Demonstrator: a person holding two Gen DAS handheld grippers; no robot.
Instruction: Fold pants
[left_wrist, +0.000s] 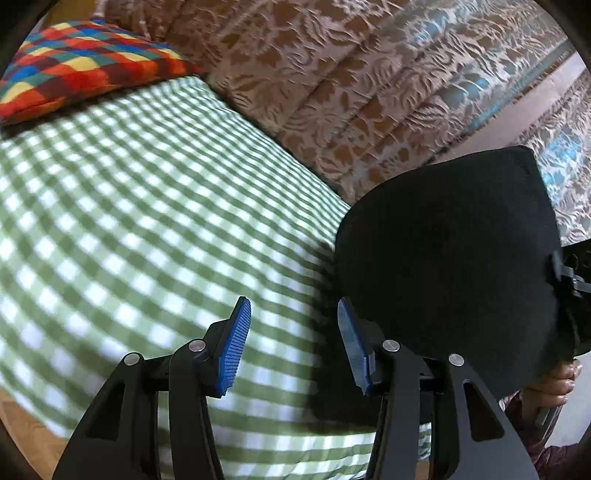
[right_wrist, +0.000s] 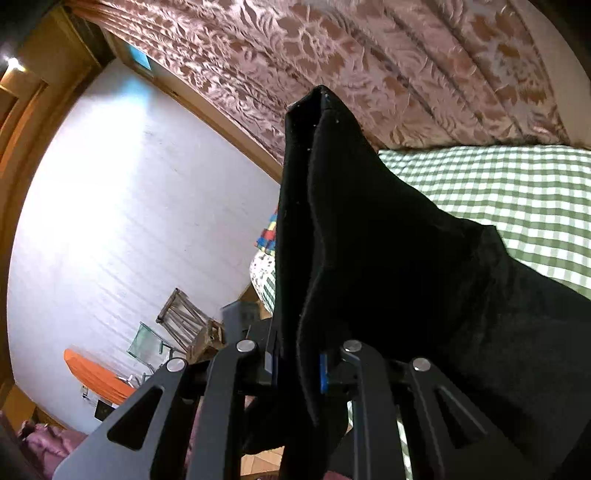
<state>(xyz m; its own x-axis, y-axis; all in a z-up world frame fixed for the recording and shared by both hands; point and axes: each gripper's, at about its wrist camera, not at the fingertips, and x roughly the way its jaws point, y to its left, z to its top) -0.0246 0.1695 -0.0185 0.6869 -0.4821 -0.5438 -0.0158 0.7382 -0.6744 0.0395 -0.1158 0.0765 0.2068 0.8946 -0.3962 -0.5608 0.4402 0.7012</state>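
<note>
The left gripper (left_wrist: 293, 339) hangs wide open, empty, above the checked sheet (left_wrist: 129, 206) — black pants (left_wrist: 443, 258) at three o'clock, pinched by the right gripper (right_wrist: 297, 363).

Daylight washes the wall (right_wrist: 110, 206) out toward 9 o'clock, near glare. The pants (right_wrist: 388, 258) read as flat black, detail lost. The checked bed (left_wrist: 147, 221) smears with motion blur; fisheye bends every edge, corners dark

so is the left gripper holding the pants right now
No, the left gripper is open, its blue fingers spread over the checked bedsheet with nothing between them, beside the black pants.
</note>
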